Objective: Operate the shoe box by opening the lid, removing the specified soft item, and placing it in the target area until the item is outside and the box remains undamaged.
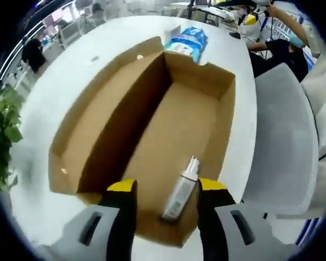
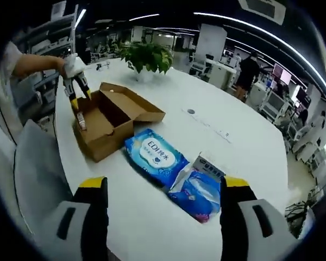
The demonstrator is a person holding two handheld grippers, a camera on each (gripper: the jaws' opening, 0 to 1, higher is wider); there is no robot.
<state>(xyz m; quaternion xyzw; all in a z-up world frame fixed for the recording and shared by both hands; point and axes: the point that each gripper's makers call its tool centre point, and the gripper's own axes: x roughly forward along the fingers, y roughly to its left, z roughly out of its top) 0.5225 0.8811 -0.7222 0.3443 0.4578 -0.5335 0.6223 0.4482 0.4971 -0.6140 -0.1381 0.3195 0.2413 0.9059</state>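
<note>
- Left gripper [image 1: 167, 191] hovers over the near end of the open box [image 1: 152, 136], jaws spread on either side of a small bottle [image 1: 180, 190] lying on the box floor; whether the pads touch it cannot be told.
- Wipes pack [image 1: 188, 42] lies on the table [image 1: 54, 92] beyond the box's far end.
- Right gripper [image 2: 164, 187] has its jaws spread wide, holding nothing, above a crumpled blue pack [image 2: 198, 193] beside the wipes, well apart from the box.
</note>
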